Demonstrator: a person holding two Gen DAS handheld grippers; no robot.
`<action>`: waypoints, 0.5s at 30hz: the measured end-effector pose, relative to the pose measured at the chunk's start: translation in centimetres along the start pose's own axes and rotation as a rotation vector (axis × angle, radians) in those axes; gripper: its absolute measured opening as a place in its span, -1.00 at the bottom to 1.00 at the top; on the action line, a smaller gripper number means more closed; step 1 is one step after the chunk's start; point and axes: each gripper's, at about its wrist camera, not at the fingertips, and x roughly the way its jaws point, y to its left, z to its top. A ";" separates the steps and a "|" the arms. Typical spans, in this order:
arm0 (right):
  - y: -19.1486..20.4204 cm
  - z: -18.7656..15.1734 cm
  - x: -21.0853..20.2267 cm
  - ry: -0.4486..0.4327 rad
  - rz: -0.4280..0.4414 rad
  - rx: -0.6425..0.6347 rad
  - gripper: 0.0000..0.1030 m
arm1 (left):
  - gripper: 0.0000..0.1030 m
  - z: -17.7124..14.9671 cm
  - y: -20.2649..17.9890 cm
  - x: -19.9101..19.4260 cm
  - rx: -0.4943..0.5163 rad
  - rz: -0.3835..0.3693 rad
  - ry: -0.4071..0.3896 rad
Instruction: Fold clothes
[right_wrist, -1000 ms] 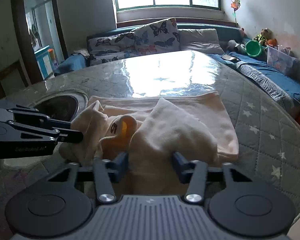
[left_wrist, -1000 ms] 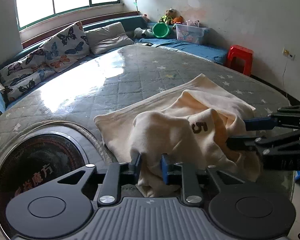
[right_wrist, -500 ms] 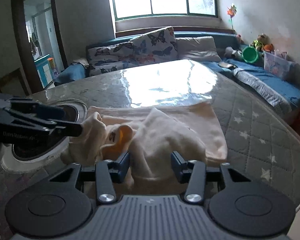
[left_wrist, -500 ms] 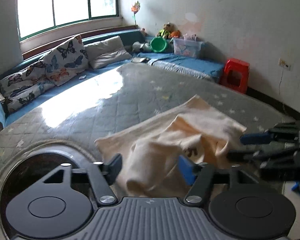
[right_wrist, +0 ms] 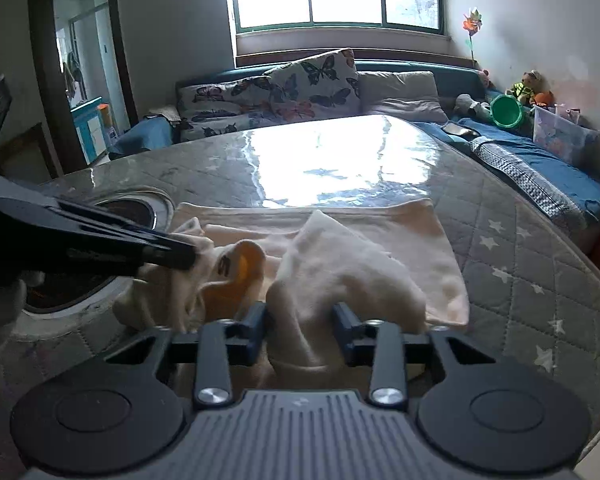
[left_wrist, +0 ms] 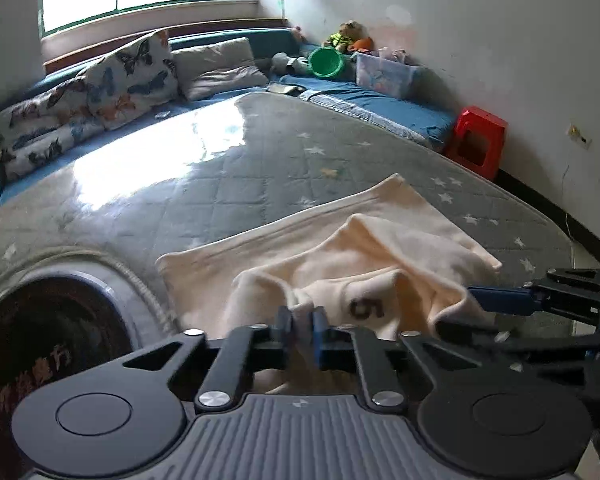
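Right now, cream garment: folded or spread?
Neither: cream garment lies bunched, far part flat on the table, near part pinched by left gripper.

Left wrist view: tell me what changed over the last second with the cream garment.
The left tongs opened, then closed onto a pinch of the cream garment. The right tongs have narrowed around a fold; a firm grip is unclear. The garment stays bunched on the quilted table.

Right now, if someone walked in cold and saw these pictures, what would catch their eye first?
The crumpled cream cotton garment with a dark printed 5, bunched at the near edge of the grey star-quilted table cover. The left tool is pinched shut on a fold of it, and the right tool straddles another bunch. Behind, the bright red plastic stool stands by the wall.
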 end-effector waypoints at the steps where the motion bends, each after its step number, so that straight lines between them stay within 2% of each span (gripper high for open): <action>1: -0.2 0.0 0.0 0.000 0.001 0.006 -0.60 | -0.84 -0.1 0.5 -0.4 -0.010 0.004 -0.008; 2: -0.3 0.0 -0.1 -0.002 0.006 0.014 -0.71 | -0.84 -0.3 1.1 -0.8 -0.020 0.008 -0.016; 5: -0.6 0.3 -0.4 -0.007 0.018 0.040 -0.78 | -0.85 -0.7 2.5 -2.0 -0.024 0.035 -0.038; 10: 0.2 1.8 -0.6 -0.036 0.056 0.063 -0.82 | -0.86 -1.1 5.3 -4.6 -0.047 0.103 -0.083; 15: 3.0 4.3 -0.3 -0.088 0.124 0.033 -0.83 | -0.86 -1.2 8.4 -7.4 -0.091 0.189 -0.128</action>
